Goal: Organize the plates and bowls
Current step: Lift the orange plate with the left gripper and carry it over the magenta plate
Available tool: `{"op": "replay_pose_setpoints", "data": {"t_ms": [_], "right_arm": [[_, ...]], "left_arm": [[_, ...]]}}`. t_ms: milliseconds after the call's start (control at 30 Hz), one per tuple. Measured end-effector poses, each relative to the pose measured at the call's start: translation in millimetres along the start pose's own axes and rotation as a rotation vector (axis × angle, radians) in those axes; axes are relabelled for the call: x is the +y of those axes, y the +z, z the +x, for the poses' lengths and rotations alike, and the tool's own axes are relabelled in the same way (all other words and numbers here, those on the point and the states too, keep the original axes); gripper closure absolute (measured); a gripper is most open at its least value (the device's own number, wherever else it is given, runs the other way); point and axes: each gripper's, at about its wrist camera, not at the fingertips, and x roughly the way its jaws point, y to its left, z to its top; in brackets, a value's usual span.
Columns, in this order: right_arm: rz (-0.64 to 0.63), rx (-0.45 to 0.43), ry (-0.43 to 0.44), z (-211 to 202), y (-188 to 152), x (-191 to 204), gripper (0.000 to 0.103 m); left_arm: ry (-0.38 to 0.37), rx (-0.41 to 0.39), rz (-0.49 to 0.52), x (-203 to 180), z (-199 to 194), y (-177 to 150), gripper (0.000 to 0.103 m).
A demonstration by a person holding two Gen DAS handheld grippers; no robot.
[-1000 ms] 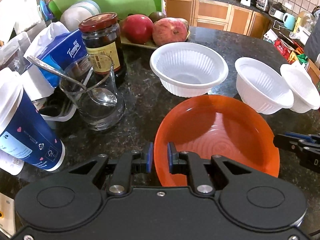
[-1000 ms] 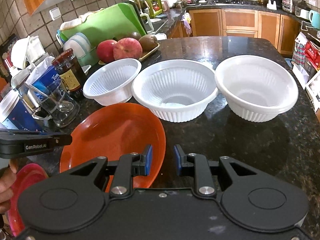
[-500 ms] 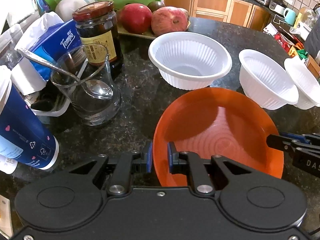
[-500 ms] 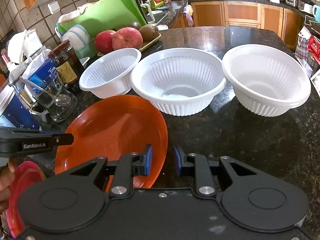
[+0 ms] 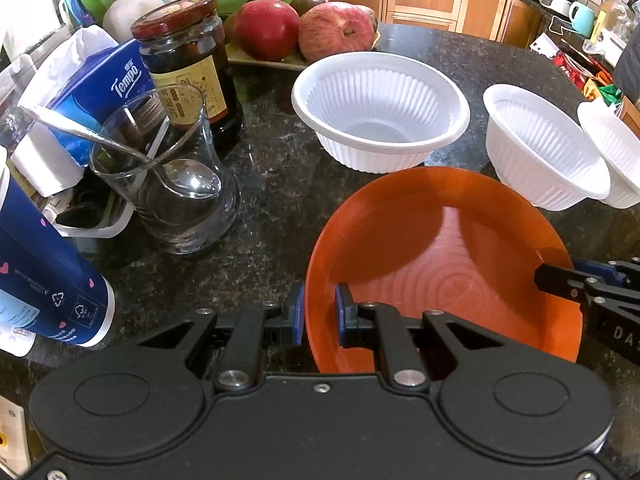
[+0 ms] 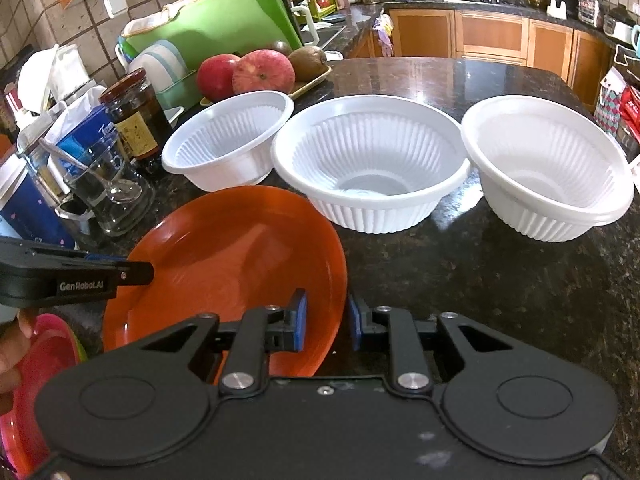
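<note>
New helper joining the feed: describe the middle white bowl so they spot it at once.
On the dark granite counter, three ribbed white bowls stand in a row beyond the orange plate. The middle white bowl sits directly behind the plate's far rim, and it looks widest, with neighbours flanking it.

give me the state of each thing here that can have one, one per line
orange plate: gripped at opposite rims by both grippers
left gripper: shut on the plate's rim
right gripper: jaws closing, plate's rim between them
three white bowls: upright, empty, side by side, not stacked
jar: upright, lid on
glass: upright, spoon leaning inside
blue cup: upright, tilted in the fisheye view
pink plate: near a hand, mostly hidden
</note>
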Motion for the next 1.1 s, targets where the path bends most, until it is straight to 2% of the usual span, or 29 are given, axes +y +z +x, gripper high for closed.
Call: {"op": "replay_pose_setpoints", "data": {"t_ms": [300,467,800,1100], "right_arm": [[-0.019,-0.013,-0.04,-4.7,-6.4,1.1,0.084],[-0.004,-0.009,-0.058,-18.0,-18.0,-6.2,0.084],[0.0,-0.009,-0.112,-66.7,-68.7,-24.0,0.084],[0.019,-0.019,-0.15,-101.8,-107.6,-37.6,0.08]], "left_arm": [[-0.026,0.01,-0.002,-0.2,-4.1,-4.9,0.083],[-0.052,0.032,0.034,-11.6,-12.3,-14.9,0.082],[-0.111,0.072,0.097,-47.3,-36.9,-50.4,0.082],[-0.121,0.042,0.136,-83.7,-57.3,-85.6,0.082]]}}
